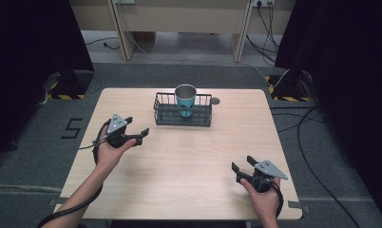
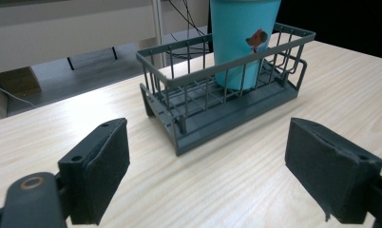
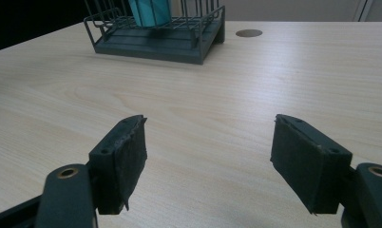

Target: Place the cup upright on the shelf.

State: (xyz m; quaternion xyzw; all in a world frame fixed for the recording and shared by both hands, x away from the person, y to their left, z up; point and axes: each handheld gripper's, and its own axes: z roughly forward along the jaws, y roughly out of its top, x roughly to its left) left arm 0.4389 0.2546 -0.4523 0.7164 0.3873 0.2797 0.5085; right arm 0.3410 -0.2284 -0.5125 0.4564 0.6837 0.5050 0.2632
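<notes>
A teal cup with a metal rim stands upright in a dark grey wire basket at the table's far middle. In the left gripper view the cup carries a small sticker and sits toward the basket's far end. My left gripper hovers open to the left of the basket, jaws pointing at it, nothing between them. My right gripper is open near the front right of the table, well short of the basket. The cup shows at the top edge there.
A light wooden table has a round cable hole just right of the basket, seen also as the cable hole. Beyond the far edge are desk legs and cables on grey floor; black curtains stand at both sides.
</notes>
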